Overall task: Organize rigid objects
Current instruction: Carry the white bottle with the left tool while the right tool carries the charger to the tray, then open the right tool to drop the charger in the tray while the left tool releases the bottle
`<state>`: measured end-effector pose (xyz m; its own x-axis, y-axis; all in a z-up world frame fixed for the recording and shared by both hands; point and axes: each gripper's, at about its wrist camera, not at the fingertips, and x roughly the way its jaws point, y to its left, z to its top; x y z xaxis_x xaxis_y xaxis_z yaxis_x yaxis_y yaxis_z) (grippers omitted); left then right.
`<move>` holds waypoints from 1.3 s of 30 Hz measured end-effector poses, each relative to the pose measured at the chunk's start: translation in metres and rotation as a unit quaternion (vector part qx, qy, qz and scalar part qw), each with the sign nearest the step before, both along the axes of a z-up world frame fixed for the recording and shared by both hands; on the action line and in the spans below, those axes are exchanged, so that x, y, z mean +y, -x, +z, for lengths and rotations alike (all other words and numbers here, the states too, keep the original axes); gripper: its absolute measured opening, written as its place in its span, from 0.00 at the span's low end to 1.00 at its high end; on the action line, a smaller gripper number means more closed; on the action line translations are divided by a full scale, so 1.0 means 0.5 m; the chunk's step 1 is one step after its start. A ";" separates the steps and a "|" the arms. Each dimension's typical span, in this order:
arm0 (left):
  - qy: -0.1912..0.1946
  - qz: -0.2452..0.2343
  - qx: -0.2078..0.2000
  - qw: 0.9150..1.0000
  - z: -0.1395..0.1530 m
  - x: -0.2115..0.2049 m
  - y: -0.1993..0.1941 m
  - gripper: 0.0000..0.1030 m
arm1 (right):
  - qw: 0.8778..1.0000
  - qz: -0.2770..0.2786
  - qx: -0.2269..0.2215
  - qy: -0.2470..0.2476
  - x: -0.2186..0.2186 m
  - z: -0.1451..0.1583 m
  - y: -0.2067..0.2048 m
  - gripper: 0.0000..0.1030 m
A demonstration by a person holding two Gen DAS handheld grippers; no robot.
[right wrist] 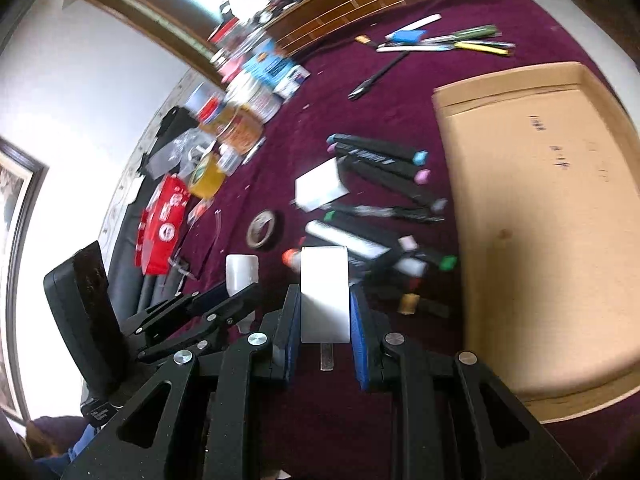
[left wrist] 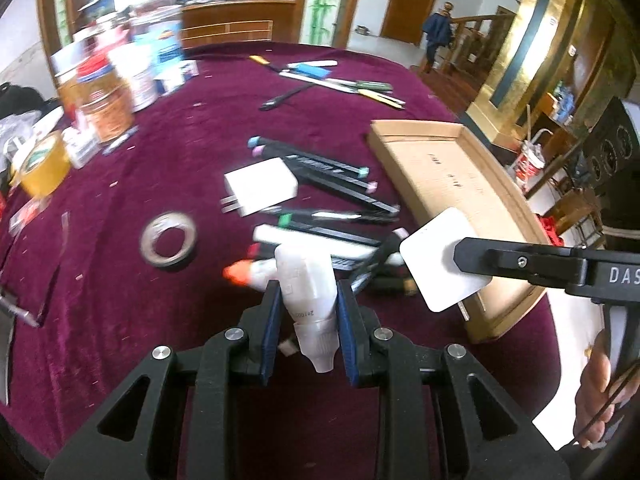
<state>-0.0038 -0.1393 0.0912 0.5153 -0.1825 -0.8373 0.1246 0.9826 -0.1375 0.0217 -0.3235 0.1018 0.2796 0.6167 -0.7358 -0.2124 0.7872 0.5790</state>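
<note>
I see open floor in the cardboard tray (right wrist: 540,240), markers (left wrist: 320,168) crowding its left, bare cloth (left wrist: 120,264) nearer me

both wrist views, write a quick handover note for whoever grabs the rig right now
Left hand-held gripper: shut on a small white bottle, held above the table.
Right hand-held gripper: shut on a white charger, prongs toward the camera, raised near the cardboard tray.
On the maroon cloth: a second white charger, markers, tape roll, orange-capped bottle.
Done: nothing visible in the tray.
Left: probably set both held items in the tray, then gather the rest.
</note>
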 end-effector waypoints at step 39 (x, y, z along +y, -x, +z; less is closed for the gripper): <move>-0.056 -0.047 0.040 0.997 -0.144 -0.369 -0.274 0.23 | 0.991 -0.101 0.037 -0.079 -0.248 -0.155 -0.354 0.22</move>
